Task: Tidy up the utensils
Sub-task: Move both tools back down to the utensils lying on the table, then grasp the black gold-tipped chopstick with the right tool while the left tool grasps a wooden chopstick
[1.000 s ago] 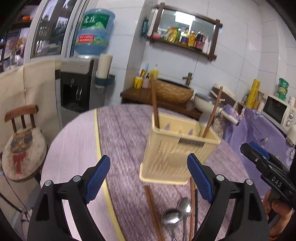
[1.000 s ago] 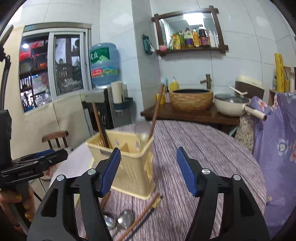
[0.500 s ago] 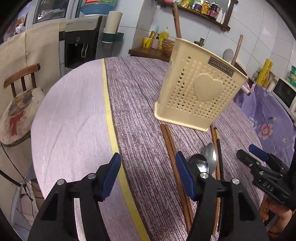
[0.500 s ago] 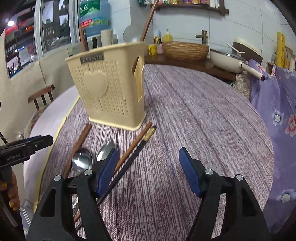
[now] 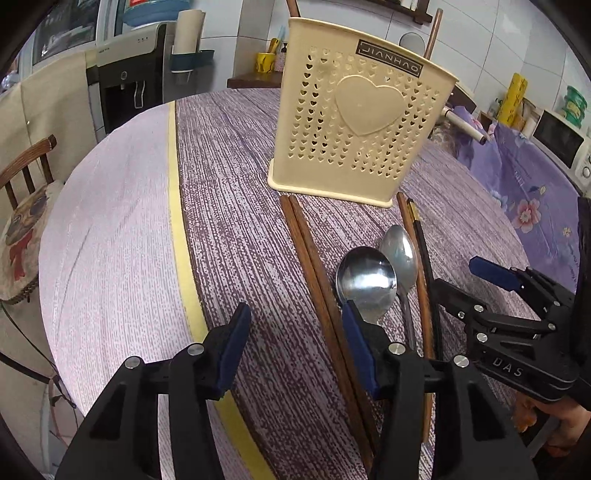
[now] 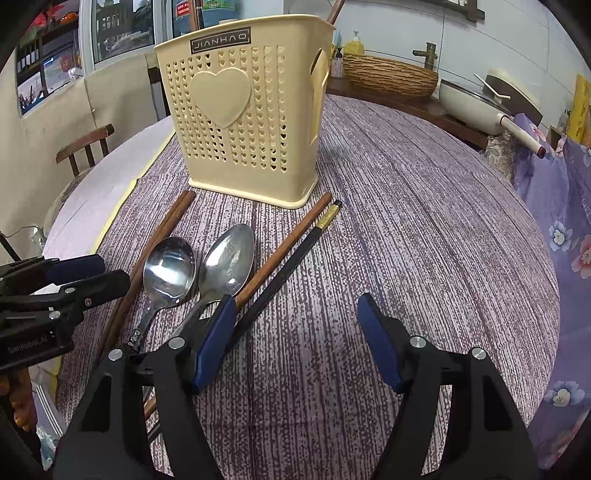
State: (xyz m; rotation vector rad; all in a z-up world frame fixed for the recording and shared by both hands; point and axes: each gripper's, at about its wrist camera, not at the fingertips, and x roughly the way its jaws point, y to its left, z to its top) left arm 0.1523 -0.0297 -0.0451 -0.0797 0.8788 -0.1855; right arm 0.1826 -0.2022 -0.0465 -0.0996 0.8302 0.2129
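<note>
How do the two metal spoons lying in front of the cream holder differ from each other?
The round spoon has a wide, almost circular bowl; the oval spoon has a narrower, pointed bowl. The round spoon shines like a mirror, while the oval spoon looks duller and greyer. The round spoon lies nearer the pair of brown chopsticks, the oval spoon nearer the single brown chopstick. Both lie flat, bowls up, pointing toward the holder.

A: Any text on the holder (image 5: 364, 122)?

B: Yep, dark plate near the rim w/ "JIANHAO", readable in both views.

A: Grippers?

B: Right gripper (image 5: 524, 325), seen from the left cam: "DAS" on its body, rest cut off. Left gripper (image 6: 55, 291), seen from the right cam: "GenRobot.AI", faint.

A: Water bottle (image 5: 149, 11) label?

B: Red and white, mostly cropped, can't read it. Nothing else legible.
</note>
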